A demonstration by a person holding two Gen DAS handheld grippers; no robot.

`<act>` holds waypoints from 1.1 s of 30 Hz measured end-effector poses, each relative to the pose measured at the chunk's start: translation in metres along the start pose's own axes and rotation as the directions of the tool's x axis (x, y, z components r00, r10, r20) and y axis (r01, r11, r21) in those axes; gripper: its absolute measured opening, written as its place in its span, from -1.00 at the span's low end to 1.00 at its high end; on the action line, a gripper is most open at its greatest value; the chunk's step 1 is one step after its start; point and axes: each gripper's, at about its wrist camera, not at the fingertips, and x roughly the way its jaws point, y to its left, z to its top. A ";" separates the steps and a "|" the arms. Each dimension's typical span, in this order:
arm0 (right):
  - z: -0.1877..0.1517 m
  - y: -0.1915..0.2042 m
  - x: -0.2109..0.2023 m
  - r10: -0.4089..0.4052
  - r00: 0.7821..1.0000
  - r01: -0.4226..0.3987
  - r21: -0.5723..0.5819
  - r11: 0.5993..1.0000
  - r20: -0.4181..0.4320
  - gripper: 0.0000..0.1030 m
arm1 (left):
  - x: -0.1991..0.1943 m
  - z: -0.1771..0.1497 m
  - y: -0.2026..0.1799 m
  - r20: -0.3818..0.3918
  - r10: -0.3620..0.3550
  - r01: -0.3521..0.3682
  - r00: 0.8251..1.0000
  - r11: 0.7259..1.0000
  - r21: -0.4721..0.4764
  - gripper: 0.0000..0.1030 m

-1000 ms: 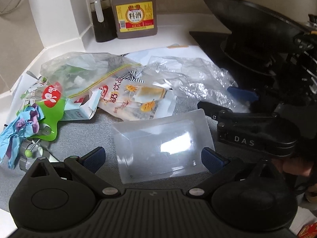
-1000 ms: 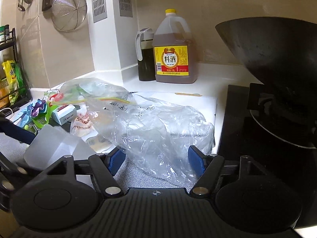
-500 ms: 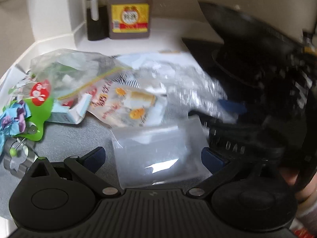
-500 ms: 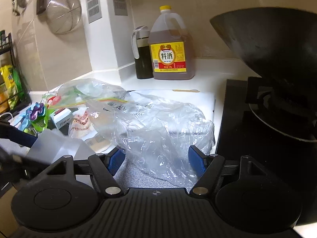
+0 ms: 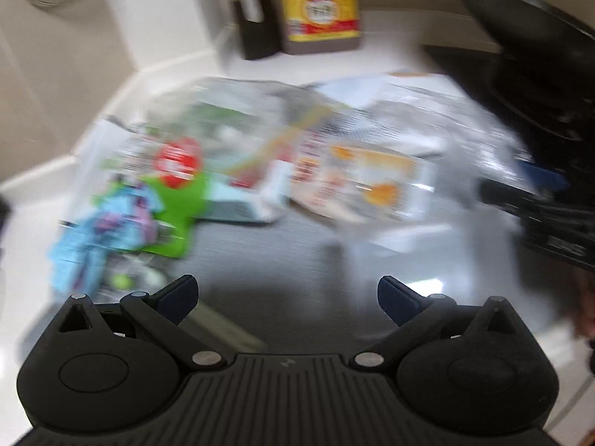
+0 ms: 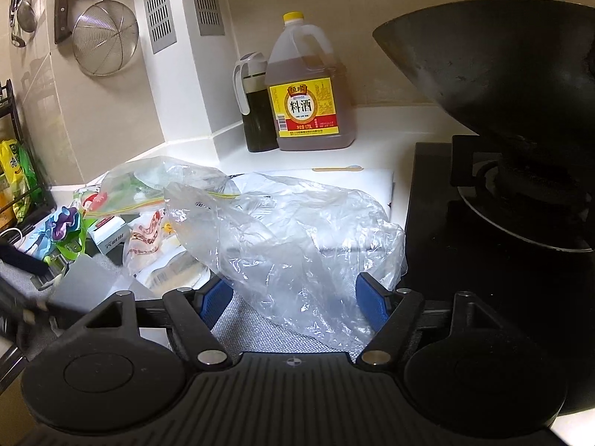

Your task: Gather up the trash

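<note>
On your white kitchen counter [image 6: 390, 130], wok [image 6: 502, 74] at two o'clock, your right gripper's [image 6: 293, 299] jaws are opening around a clear plastic bag [image 6: 297, 238]; your left gripper [image 5: 286, 295] gapes empty.

The right gripper [image 6: 293, 297], jaws opening, straddles a crumpled clear plastic bag [image 6: 297, 245]; a wok [image 6: 502, 74] sits ahead-right.

A crumpled clear plastic bag [image 6: 293, 245] fills the gap between the opening right tongs [image 6: 293, 299], its edges just beside both pads. To the right the black stove [image 6: 483, 260] and the wok [image 6: 502, 74] above it block the way. To the left, wrappers [image 6: 145, 238] and a small box [image 6: 109, 236] crowd the desk [image 6: 390, 126]. Bare desk lies behind the bag, up to the cooking wine jug [image 6: 306, 89] and dark bottle [image 6: 254, 111] at the wall. In the blurred left view, grey mat [image 5: 260, 260] lies bare between the left tongs [image 5: 286, 297].
</note>
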 end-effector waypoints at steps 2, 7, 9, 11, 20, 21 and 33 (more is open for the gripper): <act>0.000 0.001 0.000 -0.001 1.000 0.001 -0.006 1.000 0.000 0.47 | 0.003 0.006 0.010 -0.004 0.050 -0.050 0.999 0.998 -0.028 1.00; 0.000 0.001 0.001 -0.001 1.000 0.001 -0.010 1.000 -0.006 0.49 | 0.015 0.020 0.020 -0.013 0.184 -0.185 0.983 0.981 -0.055 1.00; 0.000 0.002 0.001 -0.001 1.000 0.001 -0.012 1.000 -0.009 0.49 | 0.015 0.024 0.021 -0.005 0.223 -0.222 0.975 0.973 -0.068 1.00; 0.000 0.001 0.001 0.002 1.000 -0.002 -0.012 1.000 -0.011 0.50 | 0.007 0.026 0.021 0.009 0.205 -0.203 0.979 0.974 -0.096 1.00; 0.001 0.001 0.003 0.014 1.000 -0.014 -0.009 1.000 -0.020 0.52 | -0.035 0.022 -0.004 0.039 -0.031 0.037 0.999 0.982 -0.186 1.00; 0.001 0.001 0.003 0.015 1.000 -0.015 -0.009 1.000 -0.020 0.52 | -0.035 0.023 -0.009 0.043 -0.052 0.059 0.998 0.982 -0.181 1.00; 0.001 -0.003 0.002 0.034 0.999 -0.034 0.011 0.999 -0.015 0.54 | -0.006 0.012 -0.041 0.042 -0.029 0.025 0.999 0.996 0.087 1.00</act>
